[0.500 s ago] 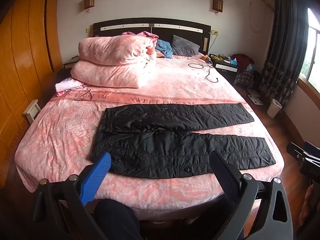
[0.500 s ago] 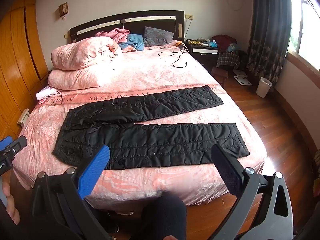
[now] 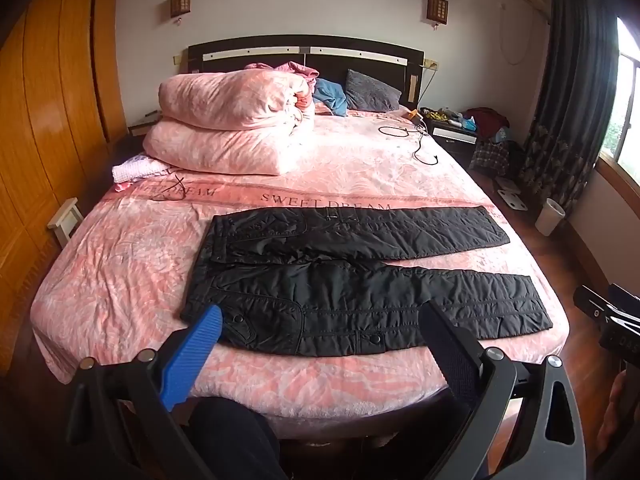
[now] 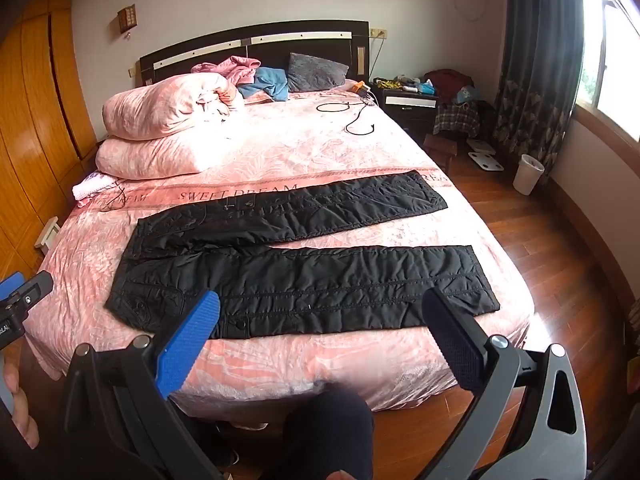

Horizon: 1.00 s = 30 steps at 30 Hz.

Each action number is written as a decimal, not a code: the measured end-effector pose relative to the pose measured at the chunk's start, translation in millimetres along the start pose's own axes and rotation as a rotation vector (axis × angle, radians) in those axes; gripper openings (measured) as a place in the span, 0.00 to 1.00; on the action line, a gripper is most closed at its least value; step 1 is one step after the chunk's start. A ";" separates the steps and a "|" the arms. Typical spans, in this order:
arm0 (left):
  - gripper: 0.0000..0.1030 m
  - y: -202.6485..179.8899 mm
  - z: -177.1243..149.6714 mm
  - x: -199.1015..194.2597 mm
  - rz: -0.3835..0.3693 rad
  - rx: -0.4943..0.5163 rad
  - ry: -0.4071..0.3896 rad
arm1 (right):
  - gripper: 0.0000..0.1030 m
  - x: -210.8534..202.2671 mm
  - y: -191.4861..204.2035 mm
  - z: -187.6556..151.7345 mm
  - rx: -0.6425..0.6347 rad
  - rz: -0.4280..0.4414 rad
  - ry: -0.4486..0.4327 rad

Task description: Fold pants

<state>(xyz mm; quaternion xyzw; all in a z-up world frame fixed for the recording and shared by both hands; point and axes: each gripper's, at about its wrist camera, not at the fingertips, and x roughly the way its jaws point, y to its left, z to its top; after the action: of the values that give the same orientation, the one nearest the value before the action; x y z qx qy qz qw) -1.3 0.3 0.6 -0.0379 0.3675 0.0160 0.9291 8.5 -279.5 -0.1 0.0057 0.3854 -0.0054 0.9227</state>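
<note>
Black quilted pants [image 3: 360, 280] lie spread flat across the near end of the pink bed [image 3: 120, 280], waist to the left, both legs stretched to the right and apart. They also show in the right wrist view [image 4: 304, 272]. My left gripper [image 3: 320, 320] is open and empty, held above the bed's near edge in front of the waist half. My right gripper [image 4: 320, 308] is open and empty, in front of the near leg. Each gripper has one blue finger [image 3: 192, 356] and one black finger [image 3: 448, 352].
Folded pink quilts [image 3: 236, 120] and pillows sit at the head of the bed. A black cable [image 3: 416, 140] lies on the far right of the bed. A white bin [image 4: 528, 174] stands on the wood floor at right. My knee [image 4: 328, 432] is below.
Both grippers have shifted slightly nearer to the bed; the pants have not moved.
</note>
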 end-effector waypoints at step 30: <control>0.96 7.9 -1.6 1.7 0.003 -0.004 0.007 | 0.98 -1.0 0.8 -0.4 0.000 0.003 0.000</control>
<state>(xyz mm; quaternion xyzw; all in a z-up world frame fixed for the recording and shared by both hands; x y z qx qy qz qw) -1.6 8.1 -2.2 -0.0392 0.3709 0.0180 0.9277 7.6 -278.7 0.3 0.0063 0.3852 -0.0039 0.9228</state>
